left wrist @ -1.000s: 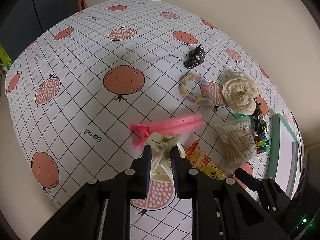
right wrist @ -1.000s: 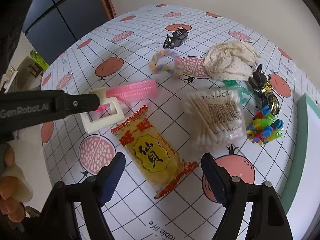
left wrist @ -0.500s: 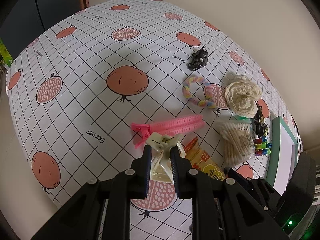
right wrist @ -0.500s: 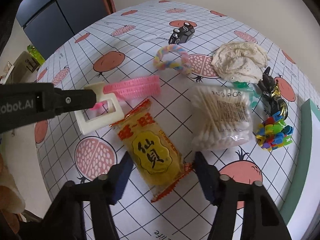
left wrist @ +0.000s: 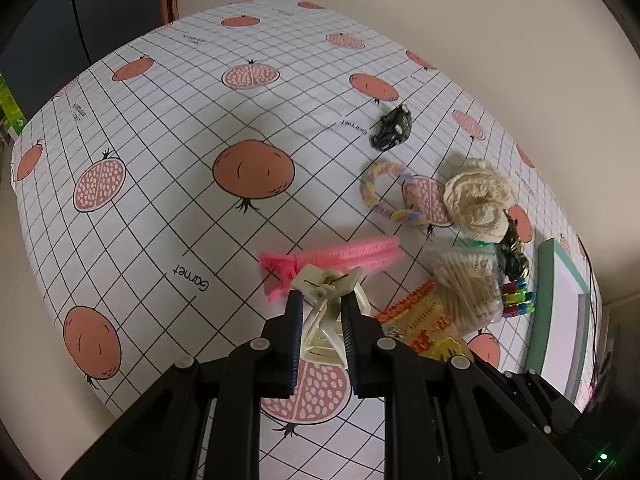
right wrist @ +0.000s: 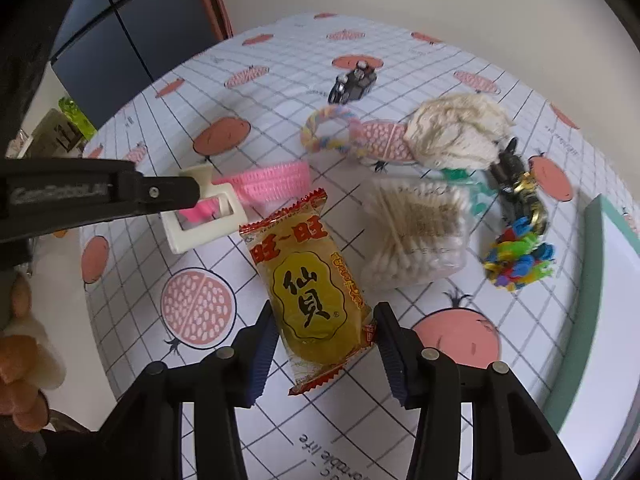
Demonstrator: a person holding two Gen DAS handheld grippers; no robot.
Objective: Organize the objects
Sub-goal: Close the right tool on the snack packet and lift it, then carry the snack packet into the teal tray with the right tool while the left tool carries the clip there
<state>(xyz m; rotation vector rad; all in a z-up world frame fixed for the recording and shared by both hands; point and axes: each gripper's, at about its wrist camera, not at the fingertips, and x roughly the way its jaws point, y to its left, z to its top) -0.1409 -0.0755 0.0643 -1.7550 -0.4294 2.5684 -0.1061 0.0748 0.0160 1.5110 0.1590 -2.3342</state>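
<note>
**Two items in hand, most of the sorting still ahead**

Our left gripper (left wrist: 320, 326) has its jaws clamped on the cream hair claw (left wrist: 325, 312), just left of the snack packet (right wrist: 310, 280). Our right gripper (right wrist: 326, 354) straddles that packet with jaws wide, not yet pinching as far as we can tell. Beyond the packet lie the pink clip (right wrist: 266, 182), cotton swabs (right wrist: 416, 230), rope ring (right wrist: 330, 130) and toy car (right wrist: 354, 82), all unsorted. The tray (right wrist: 588, 280) to its right looks empty.
</note>
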